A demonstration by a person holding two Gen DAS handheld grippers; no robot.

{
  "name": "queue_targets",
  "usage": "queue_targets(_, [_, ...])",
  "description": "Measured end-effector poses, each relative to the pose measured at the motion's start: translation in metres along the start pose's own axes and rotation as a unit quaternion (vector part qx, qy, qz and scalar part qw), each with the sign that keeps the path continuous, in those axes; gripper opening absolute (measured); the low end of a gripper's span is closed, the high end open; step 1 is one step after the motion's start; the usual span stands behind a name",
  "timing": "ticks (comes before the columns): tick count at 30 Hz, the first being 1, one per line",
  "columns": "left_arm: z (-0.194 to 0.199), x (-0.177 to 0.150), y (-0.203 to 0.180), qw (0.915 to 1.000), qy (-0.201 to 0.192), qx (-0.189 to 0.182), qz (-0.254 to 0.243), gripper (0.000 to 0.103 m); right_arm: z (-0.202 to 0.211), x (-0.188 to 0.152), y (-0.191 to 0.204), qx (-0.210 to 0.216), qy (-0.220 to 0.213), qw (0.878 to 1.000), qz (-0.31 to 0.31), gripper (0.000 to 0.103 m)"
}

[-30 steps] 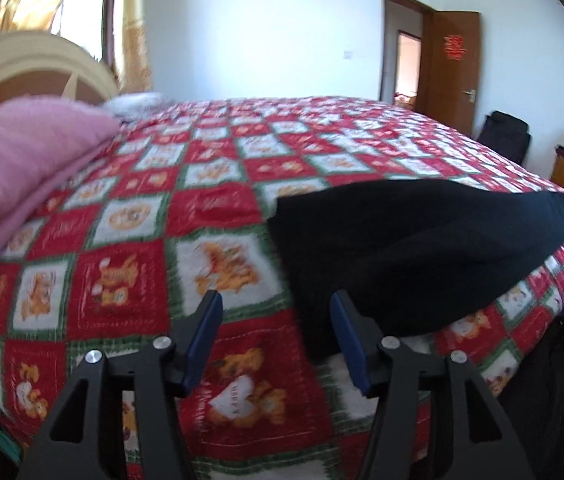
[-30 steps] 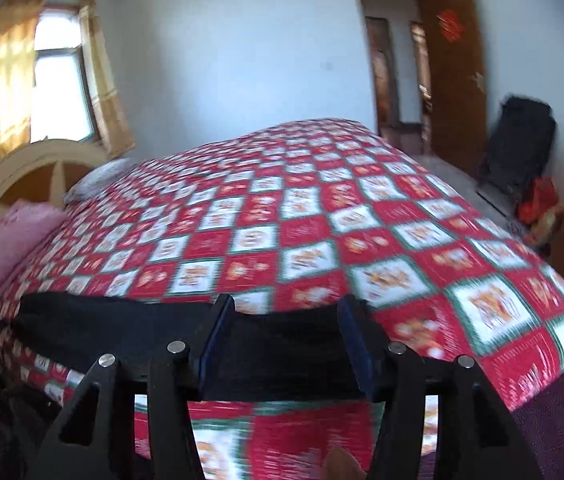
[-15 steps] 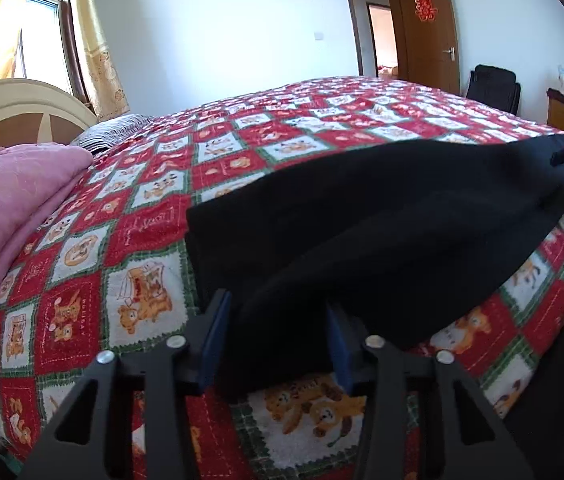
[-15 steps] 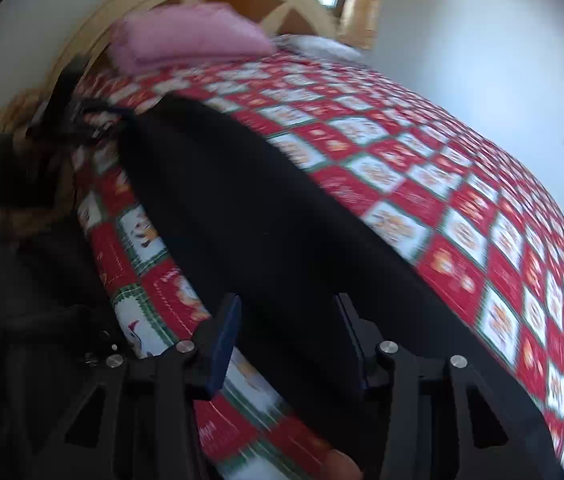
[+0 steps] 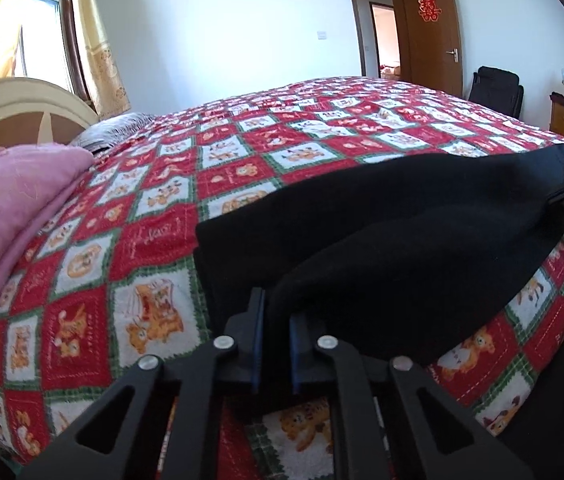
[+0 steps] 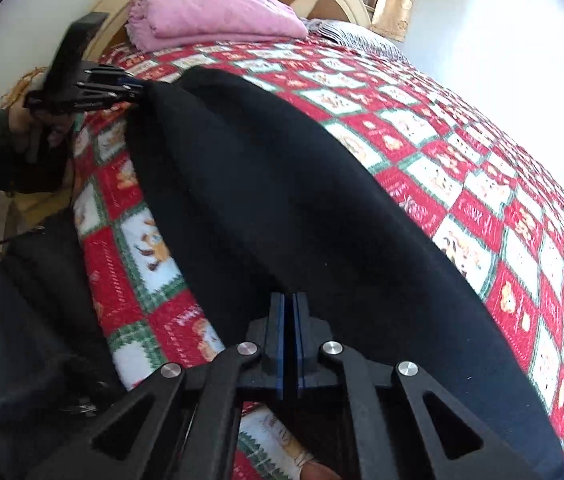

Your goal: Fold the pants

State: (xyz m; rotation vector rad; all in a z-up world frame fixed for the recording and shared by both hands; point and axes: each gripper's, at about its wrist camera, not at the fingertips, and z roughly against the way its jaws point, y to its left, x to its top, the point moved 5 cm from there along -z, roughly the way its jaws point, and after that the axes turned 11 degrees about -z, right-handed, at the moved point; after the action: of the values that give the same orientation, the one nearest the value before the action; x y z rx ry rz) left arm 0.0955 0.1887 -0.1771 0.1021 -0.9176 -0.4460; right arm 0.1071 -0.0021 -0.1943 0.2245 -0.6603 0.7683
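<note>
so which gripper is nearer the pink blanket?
Left. The left gripper grips the pants at the end toward the pink blanket; the right gripper grips the far end.

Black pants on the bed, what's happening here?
A person is folding black pants laid near the edge of a bed with a red patterned quilt. The left gripper has just closed on one end of the pants, and the right gripper has just closed on the opposite end. The fabric runs between the two along the bed's edge. No fold is made yet. A folded pink blanket sits by the headboard.
</note>
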Motion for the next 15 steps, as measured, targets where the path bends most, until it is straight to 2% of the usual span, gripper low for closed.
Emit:
queue_targets(4, [0.016, -0.001, 0.011, 0.9997, -0.022, -0.004, 0.006, 0.011, 0.023, 0.003, 0.015, 0.014, -0.018, 1.000, 0.014, 0.003])
queue_targets(6, [0.017, -0.007, 0.014, 0.9996, -0.020, -0.015, 0.011, 0.011, 0.029, 0.002, 0.021, 0.027, -0.019, 0.999, 0.019, 0.003])
queue_targets(10, [0.004, -0.021, 0.007, 0.9998, -0.001, -0.021, 0.006, 0.012, 0.008, -0.012, 0.027, 0.023, 0.009, 0.999, 0.026, 0.003])
queue_targets(13, [0.006, -0.026, 0.008, 0.9994, -0.008, -0.032, 0.011, 0.016, -0.013, -0.023, 0.025, 0.027, 0.042, 0.999, 0.015, 0.004])
queue_targets(15, [0.010, -0.028, 0.010, 0.9992, -0.007, -0.039, 0.008, 0.020, -0.012, -0.023, 0.024, 0.030, 0.037, 0.999, 0.013, 0.004])
